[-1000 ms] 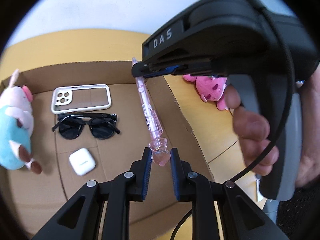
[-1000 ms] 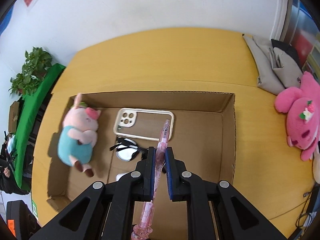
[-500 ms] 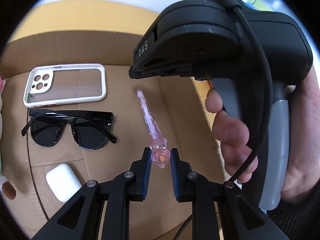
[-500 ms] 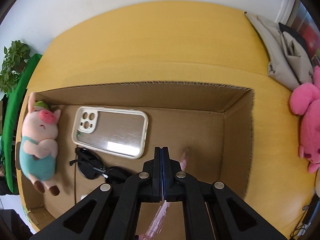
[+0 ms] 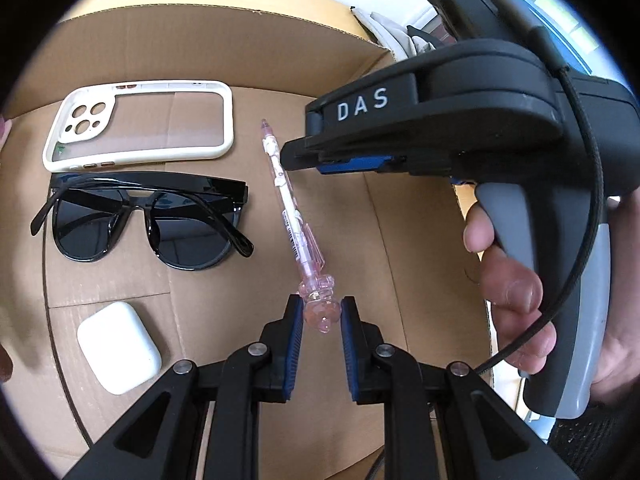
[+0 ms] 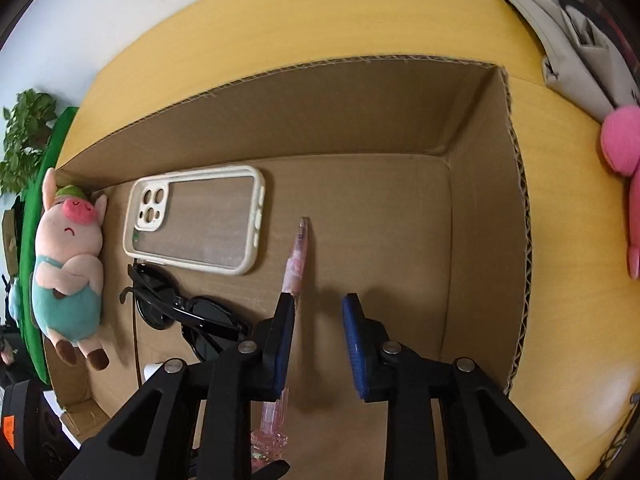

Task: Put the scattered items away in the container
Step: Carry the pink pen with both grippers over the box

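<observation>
At the far left of the cardboard box point(image 6: 472, 120), a plush pig point(image 6: 68, 264) lies against the wall, where it lay a second ago. Next to it are the phone case point(image 5: 140, 124), the black sunglasses point(image 5: 148, 216) and, nearer the camera, a white earbud case point(image 5: 118, 346), all on the box floor. Right of them, the pink pen point(image 5: 294, 220) now lies flat on the cardboard; a second ago it was raised and clamped in the right tool. The left tool point(image 5: 320, 316) has its fingers spread apart on either side of the pen's decorated end, without gripping it. The right tool point(image 6: 318, 320), pressed together half a second ago, now stands wide apart, the pen lying just beside its left finger. A pink plush toy point(image 6: 624, 148) sits on the yellow desk point(image 6: 320, 24) outside the box, far right.
</observation>
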A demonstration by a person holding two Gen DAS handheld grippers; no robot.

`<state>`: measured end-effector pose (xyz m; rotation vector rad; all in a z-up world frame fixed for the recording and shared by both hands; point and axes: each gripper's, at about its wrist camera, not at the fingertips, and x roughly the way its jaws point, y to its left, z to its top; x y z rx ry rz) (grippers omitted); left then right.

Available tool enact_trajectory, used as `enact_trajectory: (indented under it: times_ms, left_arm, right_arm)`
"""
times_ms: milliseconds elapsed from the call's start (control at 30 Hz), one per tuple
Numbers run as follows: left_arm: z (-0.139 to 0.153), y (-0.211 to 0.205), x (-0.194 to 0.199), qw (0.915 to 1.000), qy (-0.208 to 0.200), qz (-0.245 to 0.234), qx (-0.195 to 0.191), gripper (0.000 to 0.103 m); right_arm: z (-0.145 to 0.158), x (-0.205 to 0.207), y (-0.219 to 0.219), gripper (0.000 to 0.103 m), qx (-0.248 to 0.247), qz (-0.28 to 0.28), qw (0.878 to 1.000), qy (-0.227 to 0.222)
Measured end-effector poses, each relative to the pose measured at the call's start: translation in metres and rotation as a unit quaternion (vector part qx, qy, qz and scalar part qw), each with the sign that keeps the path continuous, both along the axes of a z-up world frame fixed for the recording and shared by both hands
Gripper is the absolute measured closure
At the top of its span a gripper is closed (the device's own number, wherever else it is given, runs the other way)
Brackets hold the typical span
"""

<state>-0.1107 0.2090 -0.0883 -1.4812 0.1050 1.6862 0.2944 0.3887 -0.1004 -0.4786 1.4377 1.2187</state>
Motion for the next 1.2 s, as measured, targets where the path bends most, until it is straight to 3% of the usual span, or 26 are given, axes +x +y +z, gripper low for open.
enact_trajectory:
  times_ms: [200, 367, 400, 467, 500, 933, 1200]
  left_arm:
    - [0.002, -0.003, 0.010, 1.0000, -0.001, -0.006, 0.005, 0.085]
    - [0.002, -0.005, 0.016, 1.0000, -0.002, -0.006, 0.007, 0.085]
    - [0.002, -0.005, 0.017, 0.9999, -0.003, -0.007, 0.008, 0.085]
    - [0.002, -0.005, 0.020, 0.9999, -0.002, -0.009, 0.009, 0.085]
    - [0.002, -0.005, 0.021, 0.9999, -0.002, -0.009, 0.009, 0.085]
    - [0.001, -0.002, 0.029, 0.9999, -0.004, -0.005, 0.015, 0.086]
    - [-0.017, 0.005, 0.036, 0.9995, -0.031, -0.008, 0.007, 0.085]
  right_arm:
    - [0.007, -0.014, 0.002, 0.046, 0.012, 0.013, 1.000, 0.009]
    - [-0.011, -0.016, 0.006, 0.047, -0.014, 0.015, 1.000, 0.005]
    - [-0.009, -0.018, 0.007, 0.049, -0.011, 0.019, 1.000, -0.005]
    - [-0.006, -0.022, 0.009, 0.068, -0.019, 0.028, 0.999, -0.032]
    - [-0.005, -0.022, 0.010, 0.087, -0.018, 0.033, 0.999, -0.034]
    - [0.015, -0.018, 0.023, 0.088, -0.009, 0.040, 0.997, -0.062]
    - [0.014, -0.013, 0.029, 0.089, -0.016, 0.051, 0.996, -0.065]
